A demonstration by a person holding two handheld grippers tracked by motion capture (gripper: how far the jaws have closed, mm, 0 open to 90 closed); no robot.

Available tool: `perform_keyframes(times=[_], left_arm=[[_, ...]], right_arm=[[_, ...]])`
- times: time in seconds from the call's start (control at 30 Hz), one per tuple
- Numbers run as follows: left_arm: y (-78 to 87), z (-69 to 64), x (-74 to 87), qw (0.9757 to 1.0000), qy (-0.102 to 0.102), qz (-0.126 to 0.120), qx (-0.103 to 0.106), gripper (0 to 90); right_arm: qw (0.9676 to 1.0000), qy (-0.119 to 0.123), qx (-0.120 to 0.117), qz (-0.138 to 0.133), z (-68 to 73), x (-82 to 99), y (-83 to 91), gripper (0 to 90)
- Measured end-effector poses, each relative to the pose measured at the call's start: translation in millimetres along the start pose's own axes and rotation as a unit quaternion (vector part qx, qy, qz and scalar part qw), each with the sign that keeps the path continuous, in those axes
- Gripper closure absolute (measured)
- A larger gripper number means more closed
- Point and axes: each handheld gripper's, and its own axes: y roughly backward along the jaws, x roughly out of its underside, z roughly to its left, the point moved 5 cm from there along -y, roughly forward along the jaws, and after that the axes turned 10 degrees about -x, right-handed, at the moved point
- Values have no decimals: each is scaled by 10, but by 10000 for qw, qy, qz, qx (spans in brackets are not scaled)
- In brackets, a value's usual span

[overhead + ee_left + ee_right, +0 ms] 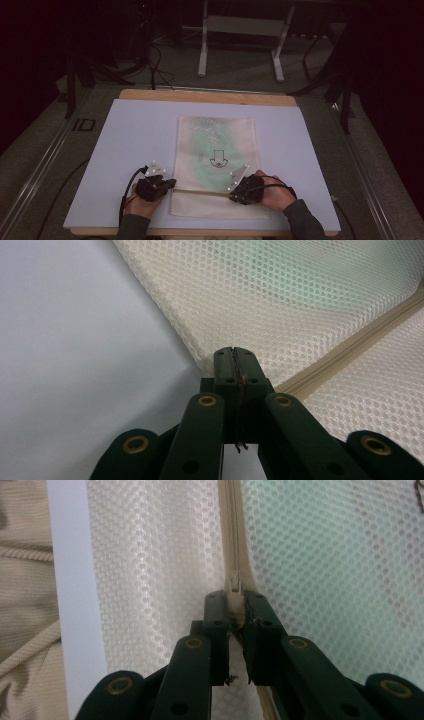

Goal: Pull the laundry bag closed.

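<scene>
A cream mesh bag (pixel 217 145) lies flat on the pale board (pixel 140 130), with something green showing through it. A beige zipper (pixel 200 191) crosses its near part. My left gripper (pixel 172 184) is at the bag's left edge by the zipper's end. In the left gripper view, this gripper (pixel 234 352) has its jaws pressed together on the edge of the mesh (pixel 300 300). My right gripper (pixel 231 194) sits on the zipper farther right. In the right gripper view, that gripper (pixel 234 600) pinches the small zipper pull (pixel 234 586) on the zipper line (pixel 231 530).
The board rests on a wooden table (pixel 200 96). A black drawing (pixel 217 159) marks the bag's middle. White stand legs (pixel 202 55) rise on the floor beyond the table. In the right gripper view, beige ribbed cloth (pixel 20 580) lies past the board's edge (pixel 75 580).
</scene>
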Motion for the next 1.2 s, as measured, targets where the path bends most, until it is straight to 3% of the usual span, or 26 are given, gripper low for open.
perform_keyframes(times=[1.2], left_arm=[[1, 0, 2, 10000, -3, -4, -5, 893]], right_arm=[[9997, -217, 71, -88, -21, 250, 129, 821]])
